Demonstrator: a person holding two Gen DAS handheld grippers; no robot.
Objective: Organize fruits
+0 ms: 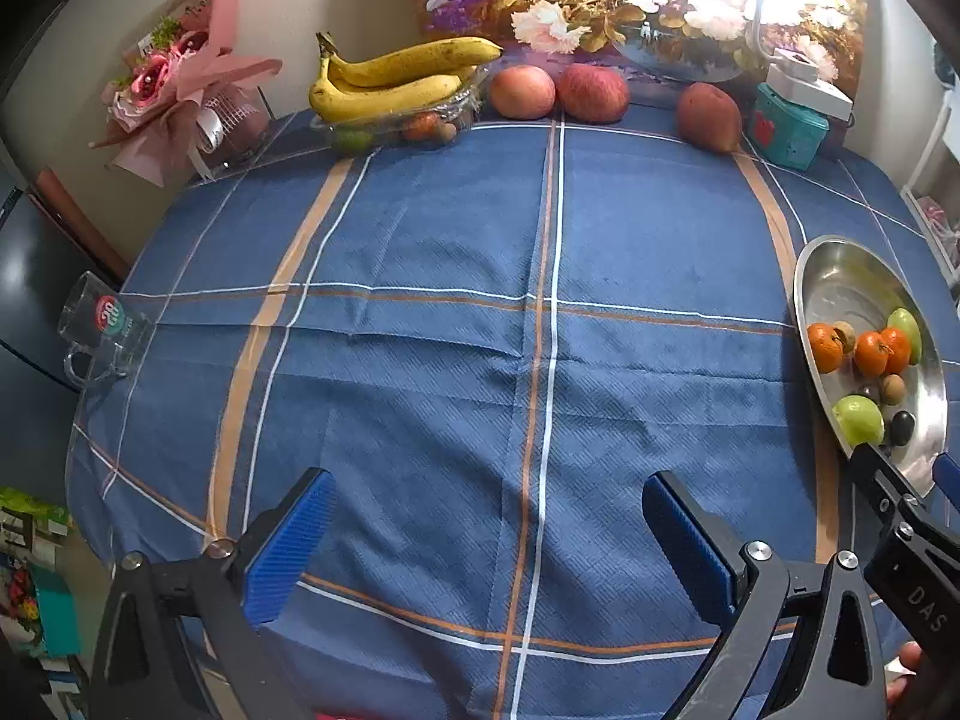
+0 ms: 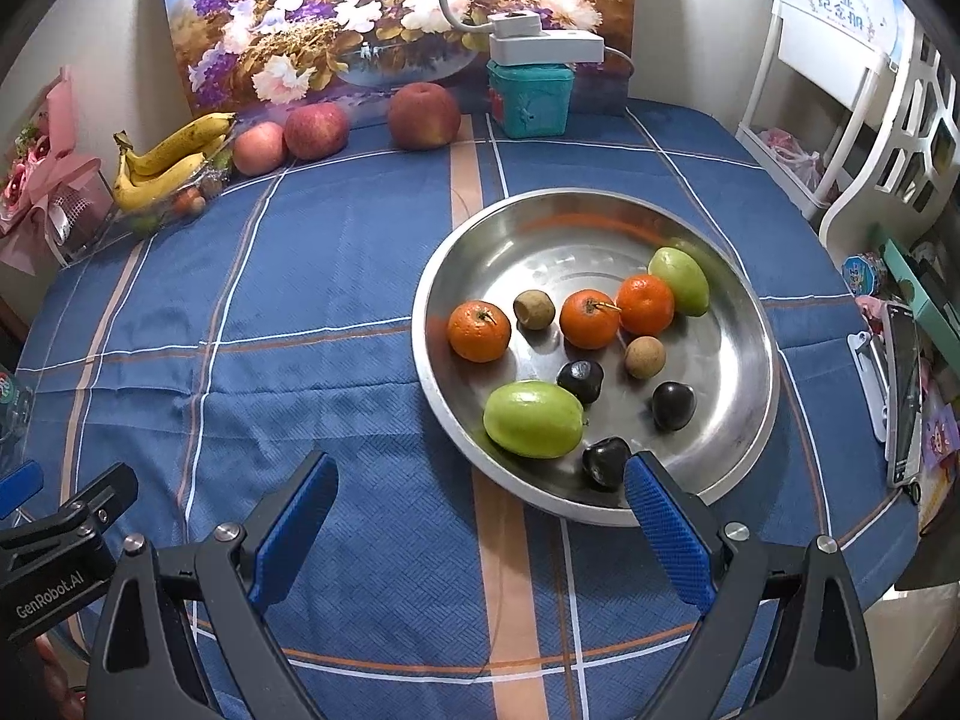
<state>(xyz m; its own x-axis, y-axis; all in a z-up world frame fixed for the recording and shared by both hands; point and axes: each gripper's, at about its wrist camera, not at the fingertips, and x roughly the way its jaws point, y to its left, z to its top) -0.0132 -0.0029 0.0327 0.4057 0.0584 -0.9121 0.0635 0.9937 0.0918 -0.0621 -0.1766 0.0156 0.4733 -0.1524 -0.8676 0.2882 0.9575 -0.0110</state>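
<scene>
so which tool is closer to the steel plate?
Right. The right tool hangs open at the steel plate's near rim, one finger in front of it. The left tool, also open, sits over bare cloth with the plate off to its right.

Wide bare stretch of blue plaid tablecloth (image 1: 420, 360) mid-table, open for passage. Blocked on the right by round steel dish (image 2: 744, 324) of small fruit; along the far edge by yellow banana bunch (image 1: 396, 81), red apples (image 1: 591, 93), teal box (image 2: 528, 99).
</scene>
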